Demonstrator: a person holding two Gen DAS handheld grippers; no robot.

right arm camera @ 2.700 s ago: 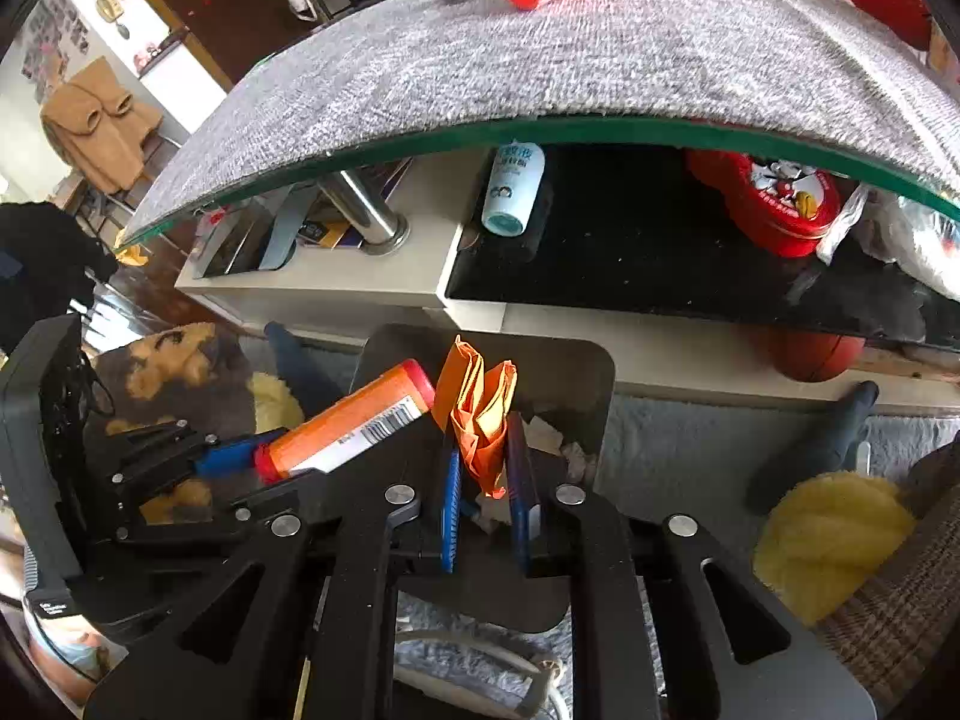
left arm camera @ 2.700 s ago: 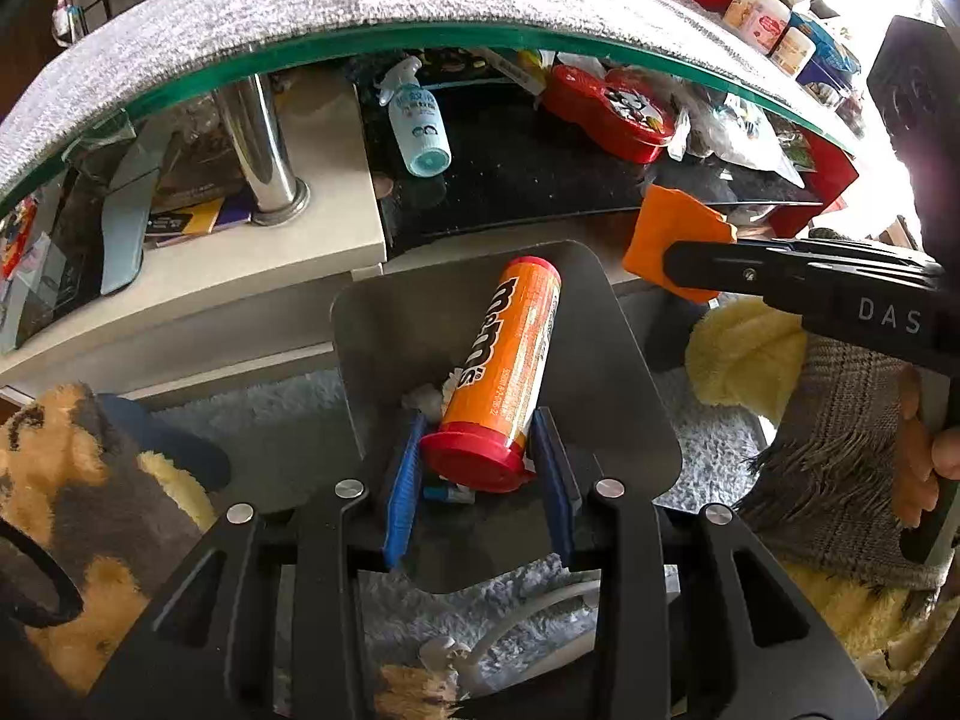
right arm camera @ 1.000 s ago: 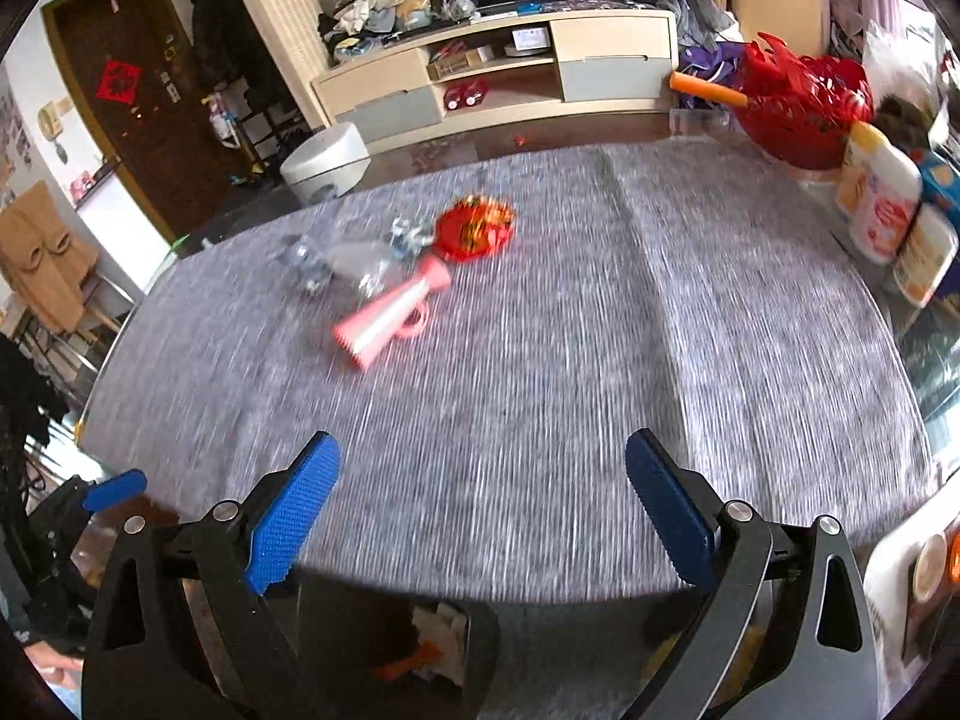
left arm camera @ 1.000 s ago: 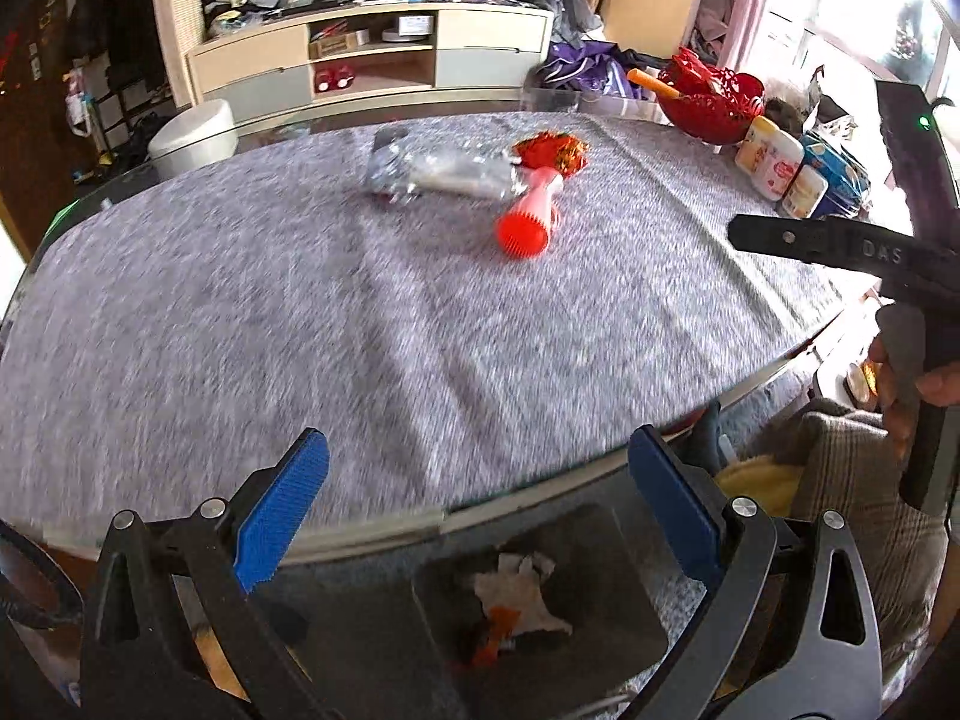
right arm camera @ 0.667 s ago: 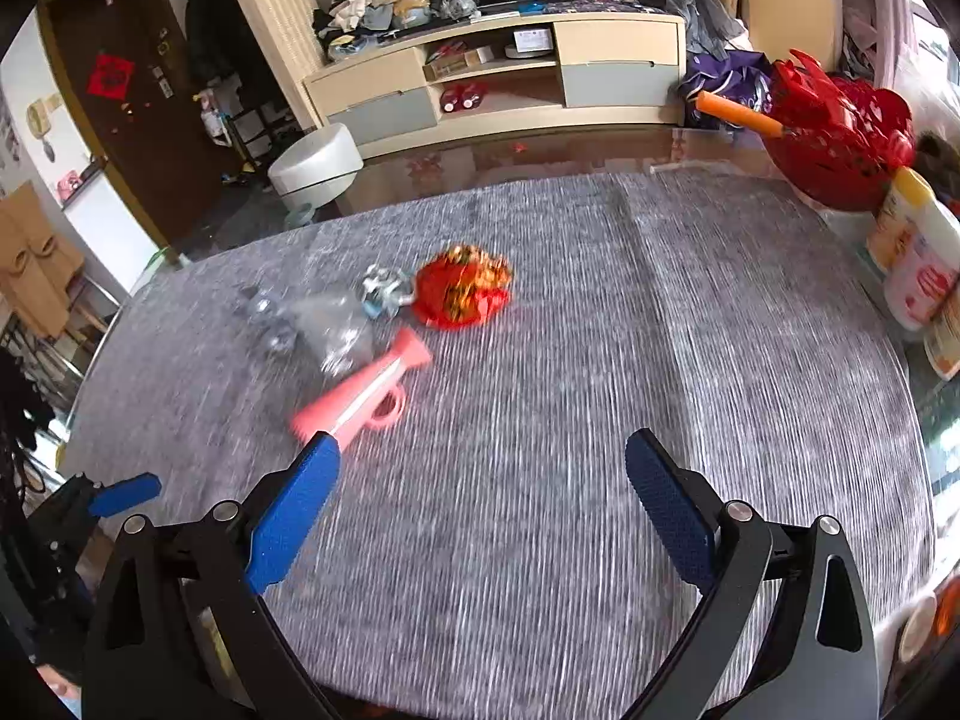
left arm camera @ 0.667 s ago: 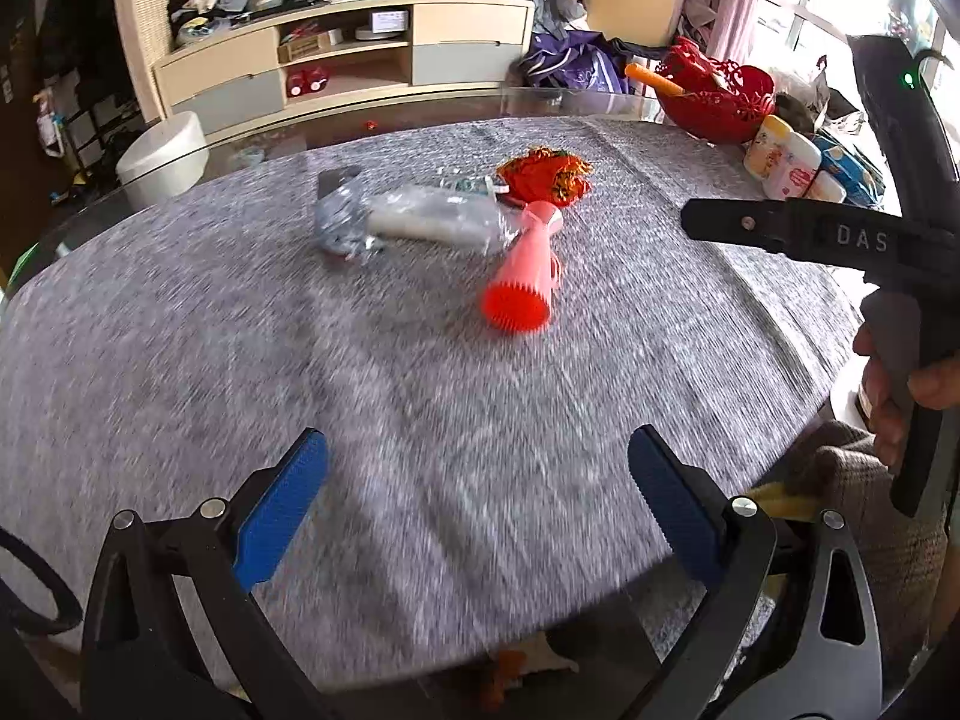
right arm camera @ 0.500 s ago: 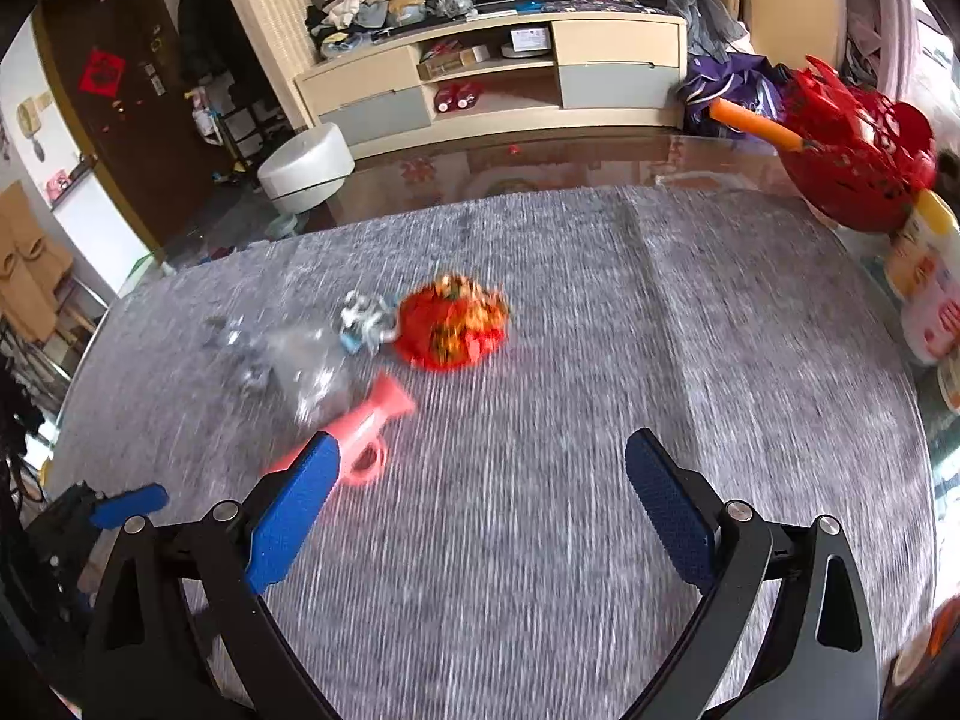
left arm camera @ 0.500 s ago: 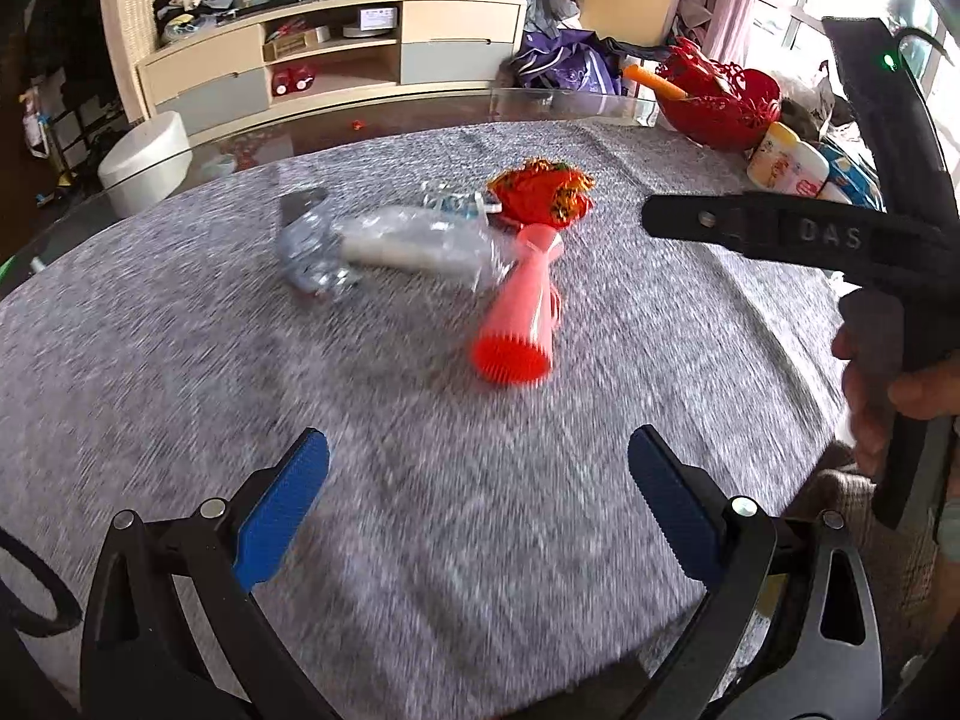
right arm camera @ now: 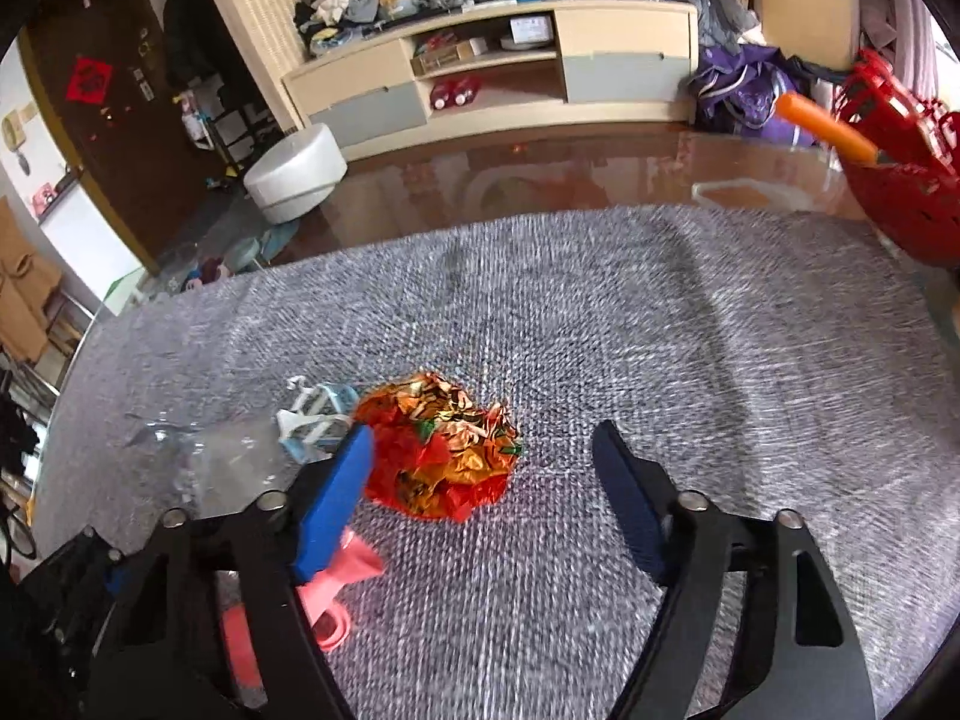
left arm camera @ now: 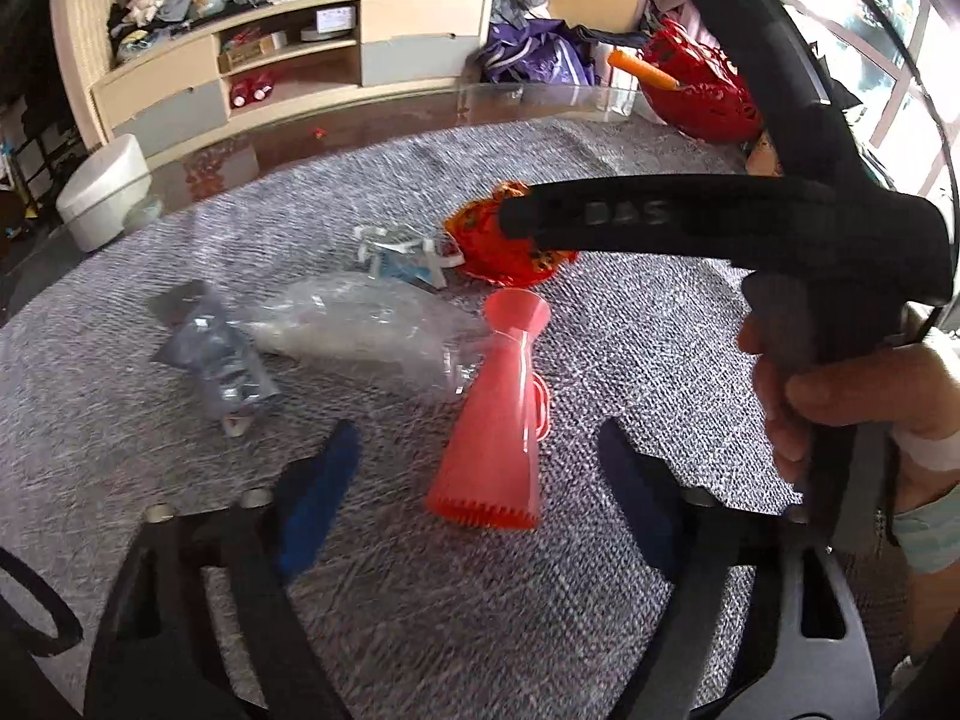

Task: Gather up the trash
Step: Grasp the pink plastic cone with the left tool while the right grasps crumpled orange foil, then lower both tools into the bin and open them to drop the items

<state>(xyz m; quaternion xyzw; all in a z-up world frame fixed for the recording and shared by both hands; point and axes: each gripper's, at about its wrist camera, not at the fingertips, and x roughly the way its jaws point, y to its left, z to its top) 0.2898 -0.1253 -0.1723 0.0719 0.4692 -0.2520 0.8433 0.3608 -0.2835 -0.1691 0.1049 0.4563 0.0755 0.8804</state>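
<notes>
While four bits of trash lie in a loose cluster on the grey woven cloth surface point(left arm camera: 600, 360), both hand-held grippers are lining up on separate pieces. Left wrist view: coral-pink plastic cone-shaped trumpet point(left arm camera: 498, 426) lies with its wide toothed end toward the camera, between the blue pads of the left hand-held gripper point(left arm camera: 480, 510) at 6 o'clock; jaws are closing, pads not touching it yet, nothing grasped. Crumpled clear plastic bag point(left arm camera: 360, 330) touches the cone at its 10 o'clock, small grey foil sachet point(left arm camera: 210, 354) further out at 9 o'clock, white-and-blue plastic clip piece point(left arm camera: 402, 252) at 12.

Right wrist view: crumpled red-and-gold foil wrapper point(right arm camera: 444, 450) sits between the pads of the right hand-held gripper point(right arm camera: 486, 480), closer to the left pad; jaws closing, no contact visible, nothing grasped. The same gripper crosses the left view at 2 o'clock, carried by a person's hand point(left arm camera: 840, 408).

Step in hand, as I judge it: final approach and pre-grasp on two items at once, cone for left, wrapper for right. Next move likely calls for dropping the pads lower around each item, then closing fully; the cone tapers, so a grip on the wider body looks safer. Wrapper is soft and should crush easily. Bag, sachet and clip are not yet collected. Red plastic basket point(right arm camera: 900, 180) at 2 o'clock, well apart.
</notes>
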